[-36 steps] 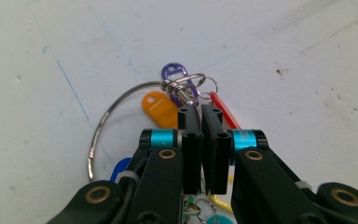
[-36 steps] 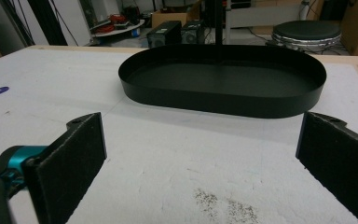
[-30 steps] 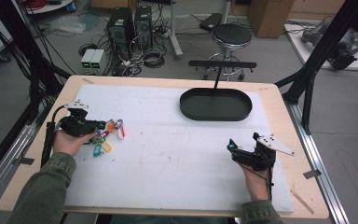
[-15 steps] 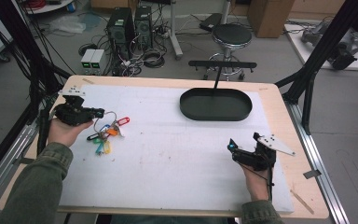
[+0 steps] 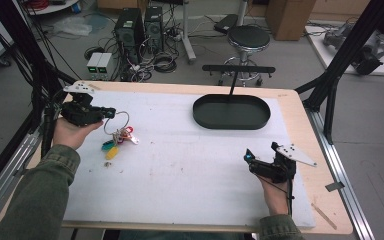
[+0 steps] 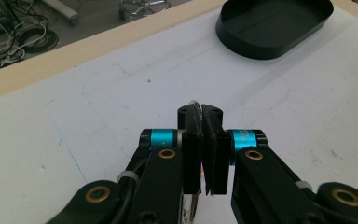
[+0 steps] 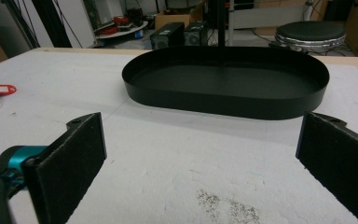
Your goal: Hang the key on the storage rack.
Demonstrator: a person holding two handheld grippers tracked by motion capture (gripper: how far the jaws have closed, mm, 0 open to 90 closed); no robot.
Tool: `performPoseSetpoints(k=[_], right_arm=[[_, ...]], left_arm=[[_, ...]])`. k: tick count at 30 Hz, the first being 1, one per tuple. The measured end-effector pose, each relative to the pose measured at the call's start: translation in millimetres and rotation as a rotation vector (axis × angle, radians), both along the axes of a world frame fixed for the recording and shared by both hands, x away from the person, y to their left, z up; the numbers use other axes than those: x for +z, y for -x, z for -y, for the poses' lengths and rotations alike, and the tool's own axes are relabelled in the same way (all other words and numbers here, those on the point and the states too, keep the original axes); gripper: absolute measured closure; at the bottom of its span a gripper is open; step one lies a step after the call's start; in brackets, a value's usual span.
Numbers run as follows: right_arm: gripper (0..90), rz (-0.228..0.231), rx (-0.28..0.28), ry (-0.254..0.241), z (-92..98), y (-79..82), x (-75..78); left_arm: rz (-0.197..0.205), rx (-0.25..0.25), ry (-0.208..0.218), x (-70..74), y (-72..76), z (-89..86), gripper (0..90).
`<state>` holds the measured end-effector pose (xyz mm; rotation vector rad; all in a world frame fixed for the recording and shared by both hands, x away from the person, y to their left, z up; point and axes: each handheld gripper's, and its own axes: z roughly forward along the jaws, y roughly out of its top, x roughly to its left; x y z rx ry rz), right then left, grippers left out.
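Keys left, tray far right.

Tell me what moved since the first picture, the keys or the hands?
Both, on one side. The left gripper, jaws shut on the key ring, moved toward the far edge, dragging the coloured key tags along. The right gripper, jaws open, and the black tray stayed put.

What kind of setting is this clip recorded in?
Most likely a lab or workshop set up for recording. Desktop computer towers and loose cables sit on the floor behind the table, black frame struts flank it, and a stool stands beyond.
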<state>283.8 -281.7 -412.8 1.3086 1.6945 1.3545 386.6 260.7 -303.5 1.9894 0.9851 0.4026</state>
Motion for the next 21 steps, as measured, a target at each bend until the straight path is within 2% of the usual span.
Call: performPoseSetpoints(k=[4,12,21], right_arm=[[0.5,-0.005,0.004,-0.001,-0.6,0.1,-0.1],[0.5,-0.001,0.01,0.006,-1.5,-0.2,-0.3],[0.5,-0.004,0.009,0.005,-1.3,-0.2,-0.3]], left_arm=[[0.009,-0.002,0.004,9.2,-2.6,4.4,86.7],[0.042,-0.031,-0.015,30.4,-8.7,18.1,86.7],[0.049,-0.048,-0.017,38.3,-16.6,32.8,86.6]])
